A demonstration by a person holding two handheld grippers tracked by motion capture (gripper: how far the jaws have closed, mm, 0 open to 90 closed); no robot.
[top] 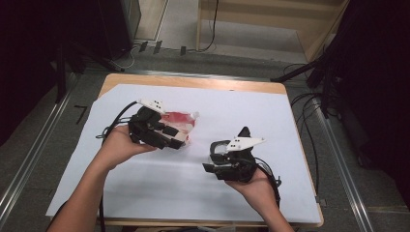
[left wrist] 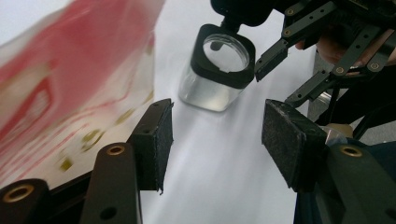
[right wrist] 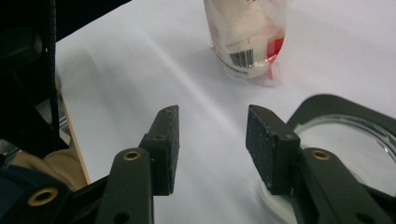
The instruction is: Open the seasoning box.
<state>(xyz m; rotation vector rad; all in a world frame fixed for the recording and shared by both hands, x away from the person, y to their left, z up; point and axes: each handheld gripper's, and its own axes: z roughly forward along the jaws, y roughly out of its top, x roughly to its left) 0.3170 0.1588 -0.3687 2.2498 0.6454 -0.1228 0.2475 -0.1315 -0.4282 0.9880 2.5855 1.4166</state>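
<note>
Two grippers sit over my white sheet-covered table (top: pixel 145 193). My left gripper (top: pixel 176 137) has its pads spread with nothing between them; the red-and-clear plastic pouch (top: pixel 179 121) lies just beside it at about eleven o'clock in its own view. My right gripper (top: pixel 220 157) is spread too, gripping nothing. The clear square jar with the black rim (left wrist: pixel 218 70) stands at its four o'clock, just beside one pad.
</note>
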